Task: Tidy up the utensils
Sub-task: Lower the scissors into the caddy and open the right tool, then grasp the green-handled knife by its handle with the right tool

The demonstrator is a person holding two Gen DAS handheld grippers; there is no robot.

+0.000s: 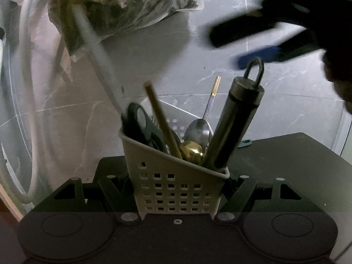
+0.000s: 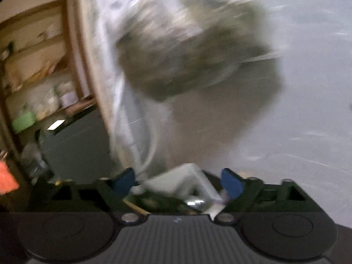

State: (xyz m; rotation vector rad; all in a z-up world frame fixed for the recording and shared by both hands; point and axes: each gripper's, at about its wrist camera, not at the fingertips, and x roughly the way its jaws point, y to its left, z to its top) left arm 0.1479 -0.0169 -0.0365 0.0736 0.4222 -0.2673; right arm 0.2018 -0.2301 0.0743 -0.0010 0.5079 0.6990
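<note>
Left wrist view: the white perforated caddy (image 1: 176, 189) is clamped between the left gripper (image 1: 176, 184) fingers, with scissors (image 1: 143, 127), a spoon (image 1: 198, 129) and a dark cylinder (image 1: 233, 125) stood inside. Far right, the right gripper (image 1: 248, 46) is seen blurred with jaws parted and nothing held.

Grey marble-patterned floor tiles (image 1: 220, 66) with pale veins and thin grout lines fill the room. A wooden shelf unit (image 2: 37, 66) stands at the left, crowded with blurred items, dimly lit.
</note>
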